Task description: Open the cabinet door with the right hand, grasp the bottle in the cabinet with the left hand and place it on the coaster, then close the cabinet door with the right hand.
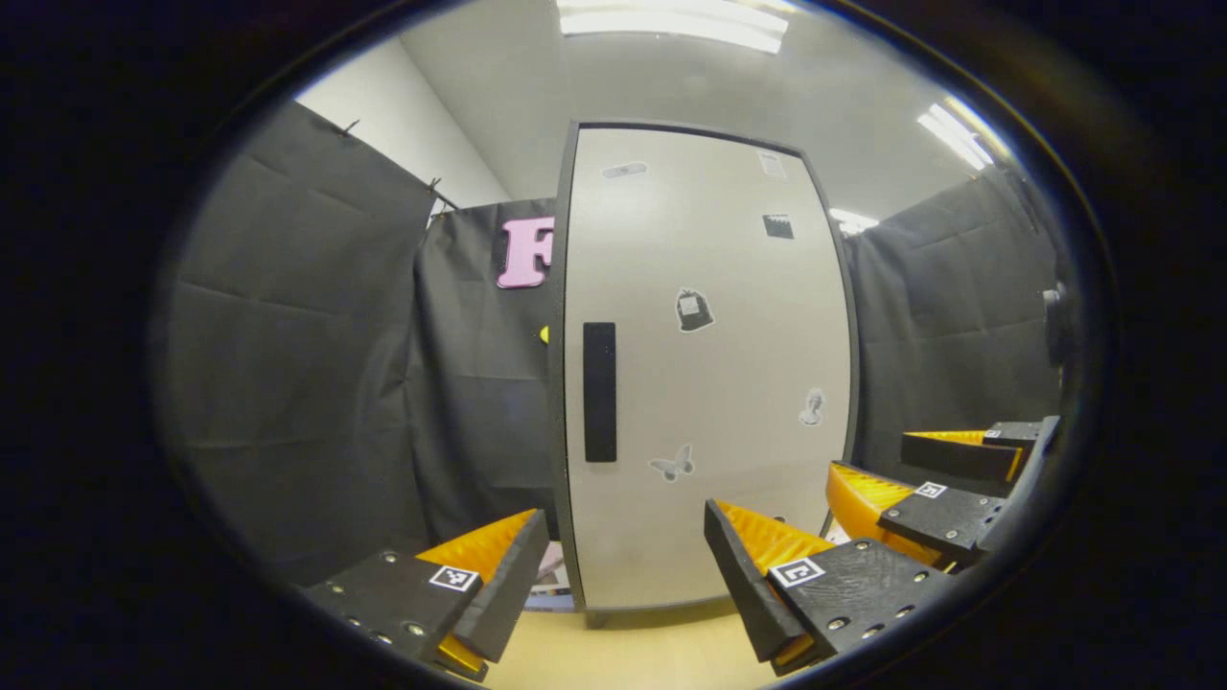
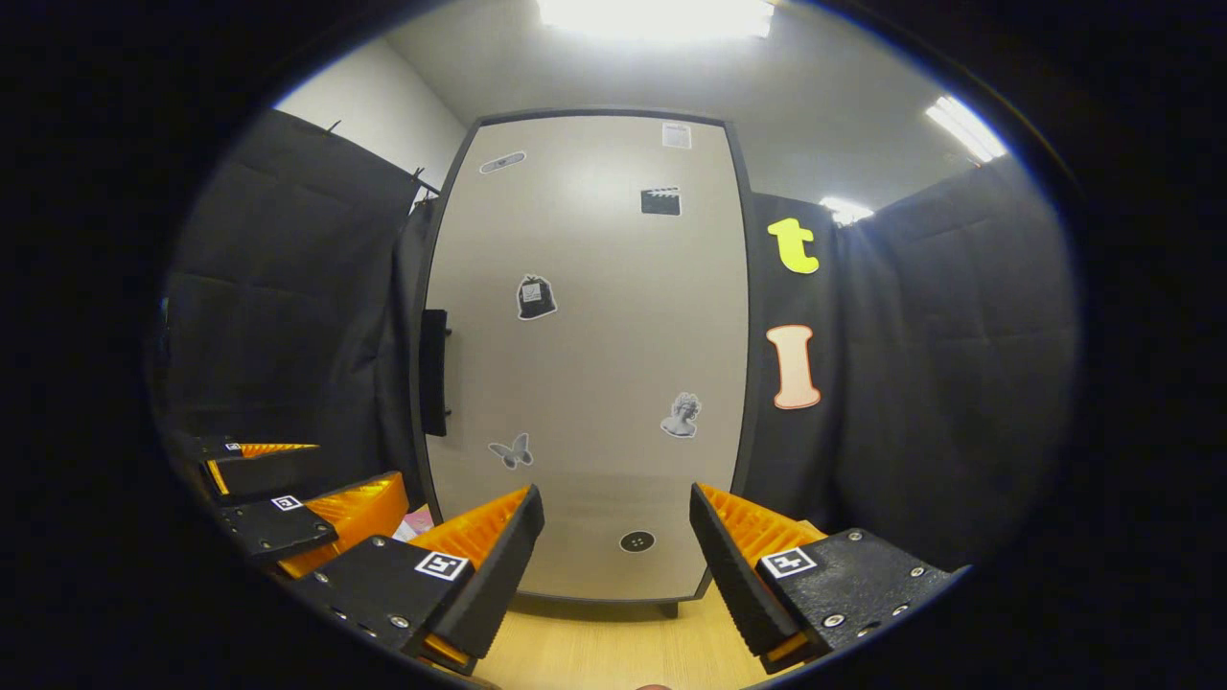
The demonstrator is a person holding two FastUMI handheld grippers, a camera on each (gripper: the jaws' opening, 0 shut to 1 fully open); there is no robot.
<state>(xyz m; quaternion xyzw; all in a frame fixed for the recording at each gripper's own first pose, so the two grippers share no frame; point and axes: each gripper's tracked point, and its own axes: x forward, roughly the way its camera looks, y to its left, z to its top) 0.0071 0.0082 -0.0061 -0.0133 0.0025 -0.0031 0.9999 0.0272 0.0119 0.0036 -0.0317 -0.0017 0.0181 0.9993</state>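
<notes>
Tall smooth grey cabinet door (image 1: 705, 374) fills frame centre, shut, flat black bar handle (image 1: 600, 391) at left edge, stickers scattered. Pale wood tabletop (image 1: 633, 652) below. Left gripper (image 1: 623, 575) and right gripper (image 2: 613, 556) gape wide, holding nothing.

Left hand-held gripper (image 1: 623, 575): ribbed wedge fingers, sq. markers, screws; right (image 2: 613, 561) same.

The cabinet door (image 1: 709, 383) is pale grey with a black handle (image 1: 600, 392) and little black-and-white stickers (image 2: 537, 296), tabletop (image 2: 613, 652) light wood.
</notes>
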